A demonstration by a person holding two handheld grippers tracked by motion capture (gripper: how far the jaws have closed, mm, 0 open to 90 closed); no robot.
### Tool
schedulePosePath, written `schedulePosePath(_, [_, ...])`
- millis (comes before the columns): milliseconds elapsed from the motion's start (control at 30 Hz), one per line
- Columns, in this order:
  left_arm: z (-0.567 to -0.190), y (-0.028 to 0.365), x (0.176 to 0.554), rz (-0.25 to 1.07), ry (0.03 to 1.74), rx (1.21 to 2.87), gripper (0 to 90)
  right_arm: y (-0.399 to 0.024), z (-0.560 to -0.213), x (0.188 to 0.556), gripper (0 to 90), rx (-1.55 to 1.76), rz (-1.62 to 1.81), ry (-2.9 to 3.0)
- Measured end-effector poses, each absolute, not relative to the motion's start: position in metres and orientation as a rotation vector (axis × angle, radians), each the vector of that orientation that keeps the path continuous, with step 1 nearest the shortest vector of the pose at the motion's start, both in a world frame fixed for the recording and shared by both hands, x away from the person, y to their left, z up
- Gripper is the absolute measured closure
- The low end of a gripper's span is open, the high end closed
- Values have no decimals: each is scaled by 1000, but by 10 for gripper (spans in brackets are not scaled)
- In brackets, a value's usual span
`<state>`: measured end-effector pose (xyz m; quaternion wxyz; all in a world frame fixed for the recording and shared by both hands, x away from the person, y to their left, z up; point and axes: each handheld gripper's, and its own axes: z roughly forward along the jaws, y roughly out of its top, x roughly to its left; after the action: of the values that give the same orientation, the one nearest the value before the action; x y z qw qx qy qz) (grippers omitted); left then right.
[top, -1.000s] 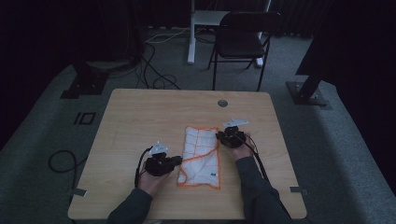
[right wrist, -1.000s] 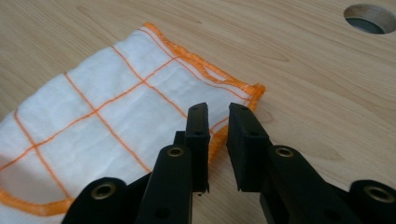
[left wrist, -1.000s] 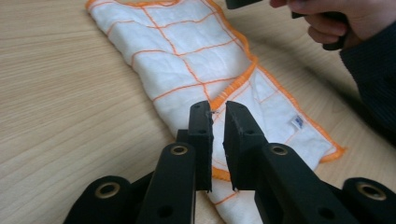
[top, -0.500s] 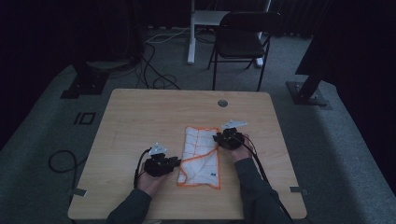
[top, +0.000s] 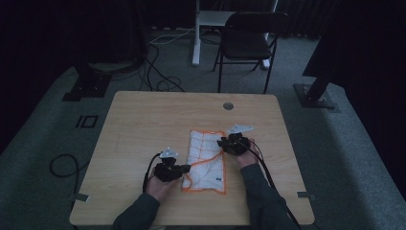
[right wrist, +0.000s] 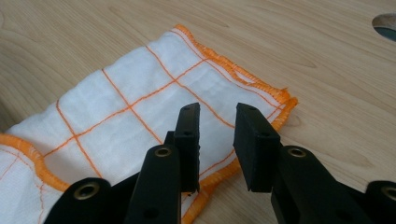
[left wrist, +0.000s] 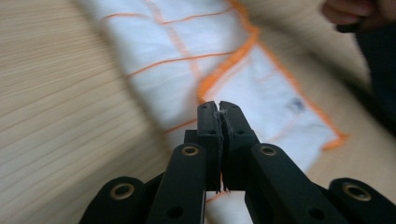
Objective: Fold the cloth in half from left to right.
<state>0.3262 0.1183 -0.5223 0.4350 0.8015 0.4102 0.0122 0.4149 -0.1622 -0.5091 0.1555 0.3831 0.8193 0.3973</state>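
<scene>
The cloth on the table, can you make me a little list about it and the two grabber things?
cloth: white with orange grid lines and orange edging, lying folded on the table
left gripper: jaws shut, pinching a bit of the cloth's edge
right gripper: jaws open, over the cloth's right edge
table hole: round one near the far edge
chair: black, behind the table

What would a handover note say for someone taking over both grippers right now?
Left gripper: jaws shut, apparently pinching the edge of the white cloth with orange grid at its near left side.
Right gripper: jaws open, poised over the cloth's orange hem, gripping nothing.
Cloth: lies on the wooden table, one layer already lapped over another.
Done: a first fold, by the look of it.
Left: probably close the right gripper on the hem and finish folding.
</scene>
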Motion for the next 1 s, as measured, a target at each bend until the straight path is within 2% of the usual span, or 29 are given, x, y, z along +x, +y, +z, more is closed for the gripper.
schedulePosePath(333, [-505, 94, 315, -33, 869, 1959, 891, -166, -509, 413, 714, 1105, 1144, 2339])
schedulePosePath(867, [-501, 46, 297, -133, 700, 1979, 894, -171, -511, 413, 715, 1120, 1145, 2330])
schedulePosePath(900, [-502, 45, 297, -137, 699, 1979, 889, -171, -511, 413, 713, 1124, 1146, 2330])
schedulePosePath(1000, [-504, 46, 299, -154, 706, 1958, 782, -172, -512, 413, 709, 1131, 1144, 2330])
